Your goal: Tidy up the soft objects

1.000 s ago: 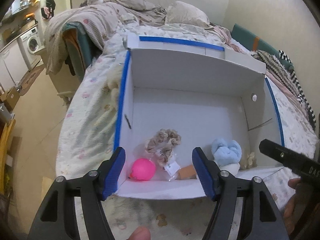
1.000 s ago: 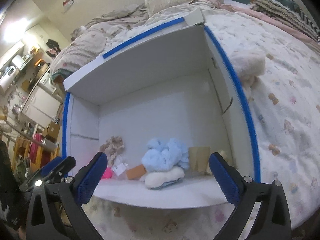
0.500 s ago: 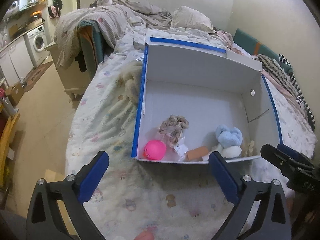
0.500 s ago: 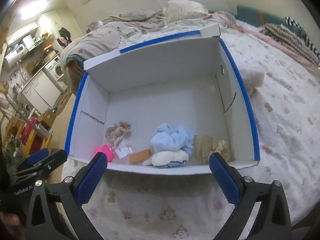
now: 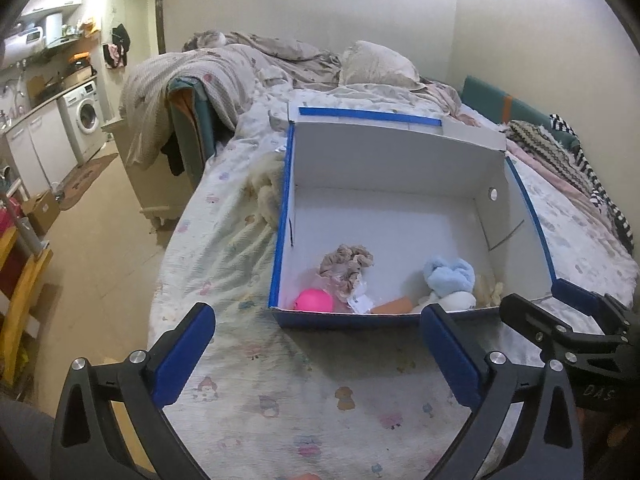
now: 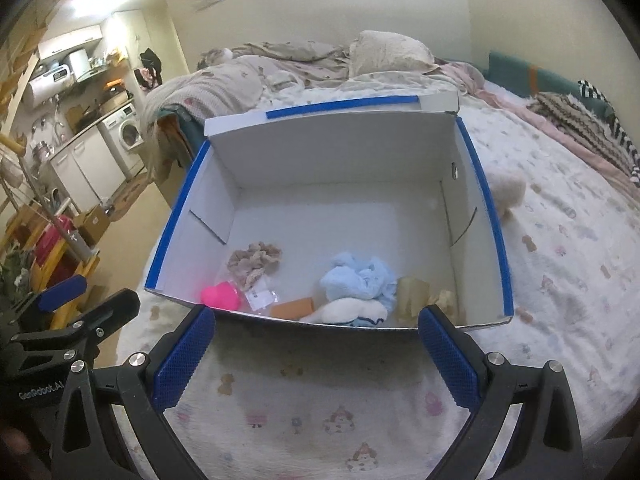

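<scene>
A white cardboard box with blue-taped edges [image 5: 400, 152] [image 6: 340, 148] sits on the bed. Along its near wall lie a pink ball [image 5: 314, 300] [image 6: 220, 296], a beige scrunchie [image 5: 346, 262] [image 6: 254, 260], an orange block [image 5: 392, 305] [image 6: 291, 307], a light blue plush [image 5: 448, 274] [image 6: 358, 278] on a white soft item [image 6: 346, 312], and a yellowish soft piece [image 6: 412, 294]. My left gripper [image 5: 318, 354] is open and empty, in front of the box. My right gripper [image 6: 316, 354] is open and empty, also in front of the box.
A cream fluffy item lies on the bed by the box's left wall [image 5: 268, 188], and another by its right wall [image 6: 506, 190]. Rumpled blankets and a pillow [image 5: 376, 64] lie behind the box. Off the bed's left edge are the floor and a washing machine [image 5: 86, 116].
Both grippers have pulled back from the box toward the bed's near edge. The left gripper's fingers have opened wider. The items in the box have not moved.
</scene>
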Available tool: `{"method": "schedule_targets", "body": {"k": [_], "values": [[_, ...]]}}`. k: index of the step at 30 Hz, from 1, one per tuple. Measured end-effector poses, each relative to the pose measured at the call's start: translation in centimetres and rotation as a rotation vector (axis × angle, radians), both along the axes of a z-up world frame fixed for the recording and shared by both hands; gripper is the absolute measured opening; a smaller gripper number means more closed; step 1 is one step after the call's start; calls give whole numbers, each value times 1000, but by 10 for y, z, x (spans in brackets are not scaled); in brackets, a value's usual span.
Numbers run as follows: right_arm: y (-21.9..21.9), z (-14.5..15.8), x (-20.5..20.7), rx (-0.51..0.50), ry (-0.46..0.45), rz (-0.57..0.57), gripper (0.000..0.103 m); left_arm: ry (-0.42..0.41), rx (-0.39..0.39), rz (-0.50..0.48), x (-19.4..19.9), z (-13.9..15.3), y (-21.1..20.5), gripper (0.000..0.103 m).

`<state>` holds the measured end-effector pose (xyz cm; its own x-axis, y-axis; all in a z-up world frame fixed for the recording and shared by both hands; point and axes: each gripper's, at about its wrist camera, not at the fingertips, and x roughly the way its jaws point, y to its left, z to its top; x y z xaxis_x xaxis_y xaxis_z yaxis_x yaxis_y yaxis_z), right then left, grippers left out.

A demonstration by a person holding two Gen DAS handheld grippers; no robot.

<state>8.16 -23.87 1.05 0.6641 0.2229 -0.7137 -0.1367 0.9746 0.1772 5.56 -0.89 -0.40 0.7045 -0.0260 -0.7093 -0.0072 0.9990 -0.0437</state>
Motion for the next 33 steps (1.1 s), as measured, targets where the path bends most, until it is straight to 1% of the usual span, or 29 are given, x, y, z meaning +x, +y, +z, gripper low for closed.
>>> {"method": "schedule_targets", "body": {"k": [6, 13, 26, 31, 33], "values": [[-4, -1, 1, 14, -6, -6, 103, 19, -13, 19, 5, -4, 4, 102], [-1, 3, -1, -17, -38, -16, 103, 18, -14, 27, 6, -6, 6, 102], [-8, 1, 1, 0, -32, -55, 103, 23, -21, 37, 7, -7, 7, 102], [-12, 2, 1, 18, -31, -65, 103, 15, -1, 40, 7, -6, 6, 102], [-12, 2, 1, 23, -34, -66, 103, 14, -7, 41, 8, -7, 7, 102]]}}
